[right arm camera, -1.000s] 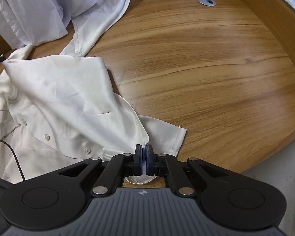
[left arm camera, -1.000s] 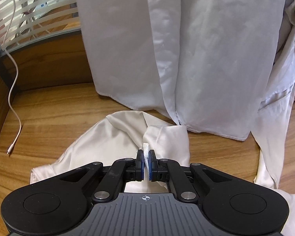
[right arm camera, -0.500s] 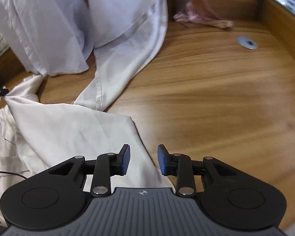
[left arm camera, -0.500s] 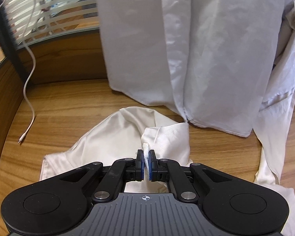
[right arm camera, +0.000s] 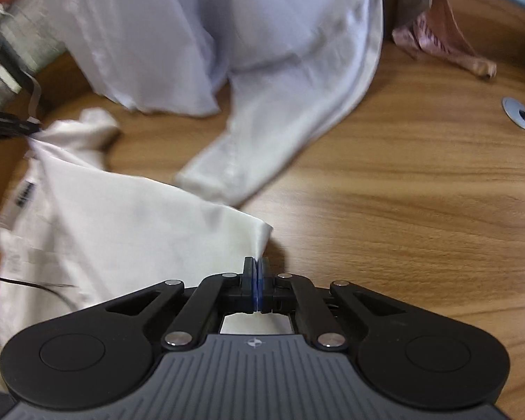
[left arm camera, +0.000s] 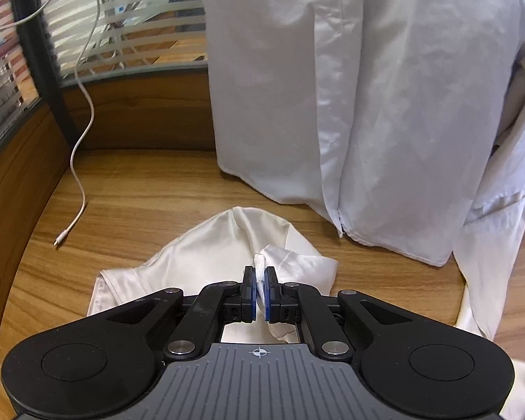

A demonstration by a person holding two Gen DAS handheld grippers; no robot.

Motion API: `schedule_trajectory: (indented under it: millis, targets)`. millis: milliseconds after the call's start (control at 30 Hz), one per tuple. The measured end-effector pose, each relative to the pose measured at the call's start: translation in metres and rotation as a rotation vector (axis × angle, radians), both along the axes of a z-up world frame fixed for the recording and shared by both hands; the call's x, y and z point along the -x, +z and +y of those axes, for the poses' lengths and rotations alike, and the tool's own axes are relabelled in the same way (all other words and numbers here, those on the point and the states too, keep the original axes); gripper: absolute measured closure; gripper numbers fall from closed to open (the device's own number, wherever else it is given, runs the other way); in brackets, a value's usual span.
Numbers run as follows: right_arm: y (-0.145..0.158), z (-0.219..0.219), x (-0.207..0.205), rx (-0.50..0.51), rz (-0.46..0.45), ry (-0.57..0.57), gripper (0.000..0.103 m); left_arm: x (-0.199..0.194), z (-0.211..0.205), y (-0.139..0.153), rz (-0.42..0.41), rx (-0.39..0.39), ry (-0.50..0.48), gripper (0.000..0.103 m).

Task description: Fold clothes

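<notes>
On the brown wooden counter (left arm camera: 150, 189) lies our cream satin shirt (left arm camera: 206, 255). Our left gripper (left arm camera: 260, 292) pinches a fold in its jaws; our right gripper (right arm camera: 257, 288), jaws just closed, clamps a corner.

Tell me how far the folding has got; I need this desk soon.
Nothing looks folded yet. The cream satin shirt lies crumpled on the wooden desk, pinched by both the left gripper and the right gripper. Left: folding it, then the hanging white shirt.
</notes>
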State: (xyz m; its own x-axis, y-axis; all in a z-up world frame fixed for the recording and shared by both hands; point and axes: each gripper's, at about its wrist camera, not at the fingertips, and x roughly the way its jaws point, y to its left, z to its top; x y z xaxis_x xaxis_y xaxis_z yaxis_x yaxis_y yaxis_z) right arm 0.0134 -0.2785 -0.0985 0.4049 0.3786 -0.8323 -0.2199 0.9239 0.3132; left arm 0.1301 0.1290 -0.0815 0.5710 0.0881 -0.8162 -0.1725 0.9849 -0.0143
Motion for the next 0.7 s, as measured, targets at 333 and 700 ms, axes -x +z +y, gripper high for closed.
schedule_trajectory:
  millis: [333, 700]
  targets:
    - [0.02, 0.033, 0.069, -0.057, 0.034, 0.203, 0.102, 0.002, 0.012, -0.014, 0.027, 0.058, 0.065, 0.097]
    - [0.033, 0.02, 0.045, -0.065, -0.079, 0.178, 0.097, 0.014, 0.02, -0.019, 0.024, 0.061, 0.071, 0.097]
